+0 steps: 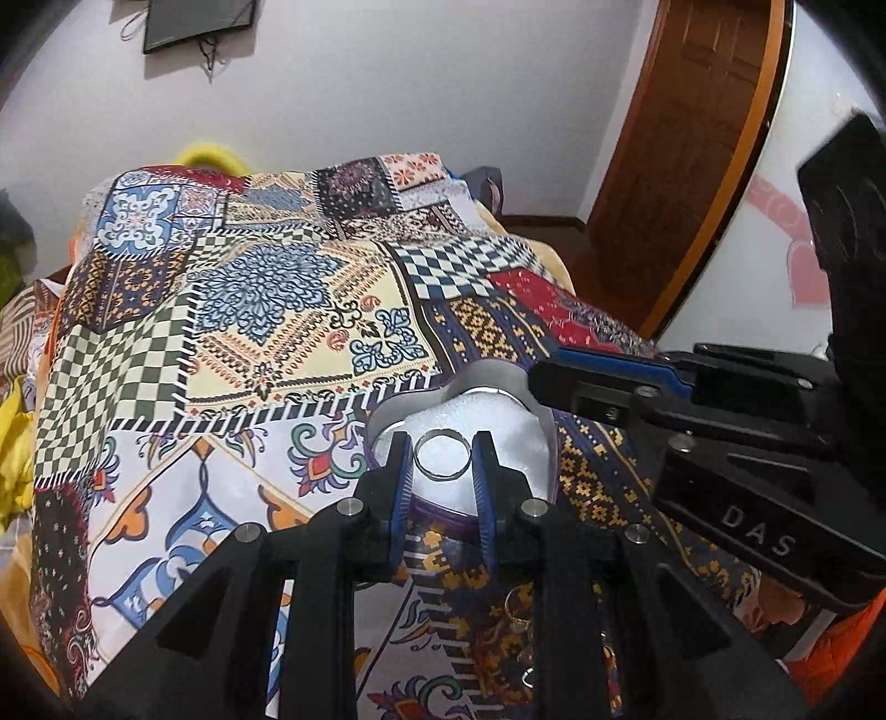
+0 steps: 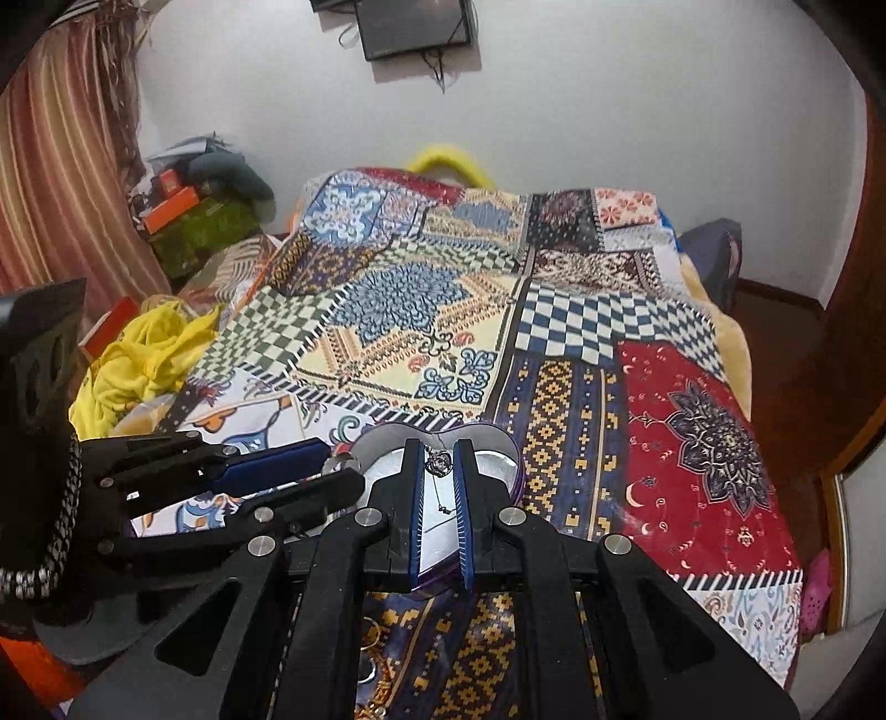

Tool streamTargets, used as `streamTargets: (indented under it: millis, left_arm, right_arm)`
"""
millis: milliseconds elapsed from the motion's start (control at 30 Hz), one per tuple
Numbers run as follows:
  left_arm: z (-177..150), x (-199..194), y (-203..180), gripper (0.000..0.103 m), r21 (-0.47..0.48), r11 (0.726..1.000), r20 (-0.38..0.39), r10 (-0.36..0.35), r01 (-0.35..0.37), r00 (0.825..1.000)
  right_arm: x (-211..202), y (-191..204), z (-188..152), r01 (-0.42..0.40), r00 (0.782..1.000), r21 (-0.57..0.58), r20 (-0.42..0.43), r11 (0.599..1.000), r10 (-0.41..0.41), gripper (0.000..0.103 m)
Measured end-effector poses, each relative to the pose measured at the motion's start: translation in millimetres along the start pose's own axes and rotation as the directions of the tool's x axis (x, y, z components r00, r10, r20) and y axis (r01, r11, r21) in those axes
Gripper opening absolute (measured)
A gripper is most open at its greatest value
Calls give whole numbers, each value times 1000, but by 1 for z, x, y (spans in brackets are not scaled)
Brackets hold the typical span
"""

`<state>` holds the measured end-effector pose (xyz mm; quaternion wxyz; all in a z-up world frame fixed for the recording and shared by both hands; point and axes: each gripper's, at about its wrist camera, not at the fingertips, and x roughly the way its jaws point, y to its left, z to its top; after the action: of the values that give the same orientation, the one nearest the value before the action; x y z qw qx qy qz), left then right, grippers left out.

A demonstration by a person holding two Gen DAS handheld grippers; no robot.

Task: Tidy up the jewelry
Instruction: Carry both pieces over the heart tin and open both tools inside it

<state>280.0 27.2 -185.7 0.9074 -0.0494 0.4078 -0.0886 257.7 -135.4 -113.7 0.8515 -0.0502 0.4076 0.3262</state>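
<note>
A heart-shaped jewelry box (image 1: 487,382) with a white padded inside and purple sides lies open on the patterned bedspread. My left gripper (image 1: 441,457) is shut on a silver ring (image 1: 441,457) and holds it just over the box's white pad. My right gripper (image 2: 439,462) is shut on a silver pendant (image 2: 439,462) whose thin chain (image 2: 443,501) hangs down over the same box (image 2: 387,435). In the left wrist view the right gripper (image 1: 559,382) reaches in from the right over the box rim. Gold jewelry pieces (image 2: 370,637) lie on the bedspread below the grippers.
The patchwork bedspread (image 2: 554,310) covers the whole bed. Yellow cloth (image 2: 144,354) and boxes (image 2: 171,207) pile up at the left. A striped curtain (image 2: 66,166) hangs at far left. A wooden door (image 1: 681,166) stands at the right. A dark frame (image 2: 412,25) hangs on the wall.
</note>
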Motion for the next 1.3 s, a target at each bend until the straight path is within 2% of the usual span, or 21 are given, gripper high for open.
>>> streamTargets:
  millis: [233,733,967,1100,1300]
  left_arm:
    - [0,11,-4,21,29,1000,-19,5,-4,1000]
    - [-1,9,-3,21,34,999,-12,19,-19,1000]
    - [-2,-10,-4,21,36,998,19,43,-44,999]
    - [-3,-26,-2,21,30,998,40,55,-56,998]
    - [-5,-55,-2,21,29,996,75,78,-81,994]
  right_arm:
    - [13,-2,-2,3,999,-3,-40,1000,-3,9]
    - [7,-2,-1,26,999,-11,-41,1000,-27,10]
    - [-12,0,1,34,999,-7,-14,999,-34,12]
    - [-26,5,-1,56,998,-14,14,998,-56,19]
    - [-50,12,-5,79,996,-15,50,997,-78,22]
